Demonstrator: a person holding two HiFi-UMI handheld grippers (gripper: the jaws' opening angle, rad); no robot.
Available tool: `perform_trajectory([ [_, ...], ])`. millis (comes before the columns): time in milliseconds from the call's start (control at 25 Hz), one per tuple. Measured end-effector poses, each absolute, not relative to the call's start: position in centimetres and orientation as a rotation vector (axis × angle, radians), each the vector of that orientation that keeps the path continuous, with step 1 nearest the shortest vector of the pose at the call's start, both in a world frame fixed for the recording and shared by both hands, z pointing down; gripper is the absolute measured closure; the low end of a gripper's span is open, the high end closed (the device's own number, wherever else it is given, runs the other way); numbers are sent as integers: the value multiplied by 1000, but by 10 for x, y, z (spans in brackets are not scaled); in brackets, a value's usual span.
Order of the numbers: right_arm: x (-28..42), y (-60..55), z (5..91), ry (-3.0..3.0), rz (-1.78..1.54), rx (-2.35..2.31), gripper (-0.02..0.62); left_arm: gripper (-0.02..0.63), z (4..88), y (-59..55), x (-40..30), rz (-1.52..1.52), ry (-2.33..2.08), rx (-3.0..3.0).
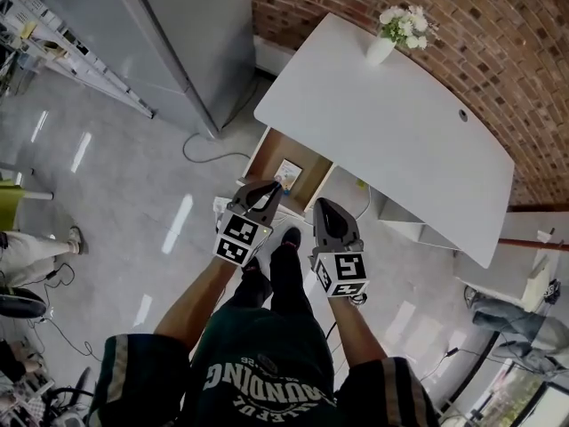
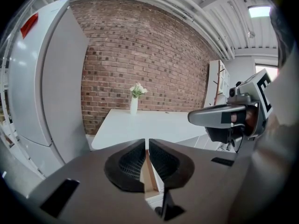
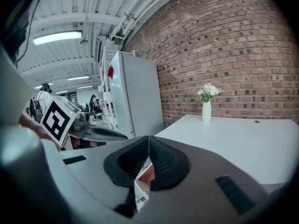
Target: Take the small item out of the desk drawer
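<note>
Currently, the drawer point(image 1: 267, 154) stands open with the item point(image 1: 287, 173) inside. Left gripper point(image 1: 271, 189) and right gripper point(image 1: 322, 205) hover near, jaws clenched on nothing. Grasping and lifting out remain.

Smooth, matt white on the tabletop point(image 1: 382, 132); rough red brick on the wall point(image 1: 498, 25). Glossy pale floor point(image 1: 133, 194), mirroring the ceiling lights. Brown wood inside the drawer point(image 1: 284, 145). Matt grey plastic on the left gripper point(image 2: 147, 146), with ribbed black pads point(image 2: 133, 161).
</note>
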State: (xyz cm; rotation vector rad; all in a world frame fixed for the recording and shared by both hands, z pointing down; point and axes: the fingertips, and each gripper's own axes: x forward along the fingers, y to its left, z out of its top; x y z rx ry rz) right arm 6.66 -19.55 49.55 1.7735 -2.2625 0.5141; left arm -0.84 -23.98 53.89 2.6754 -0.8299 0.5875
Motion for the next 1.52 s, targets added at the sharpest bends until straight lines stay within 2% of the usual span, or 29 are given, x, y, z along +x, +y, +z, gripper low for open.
perform_trajectory([
  [760,90,-217,566,-2226,626,1728,571,580,617,-253,8,713,-826,2566],
  [1000,93,-226,589,-2214,656,1696,571,532,644,-264,12,733,-838,2525],
  [1240,92,-226,614,-2208,661,1659,571,443,681,-265,22,736,-833,2488],
  [1520,94,-220,638,-2184,683,1652,571,374,721,-266,27,776,-855,2409],
])
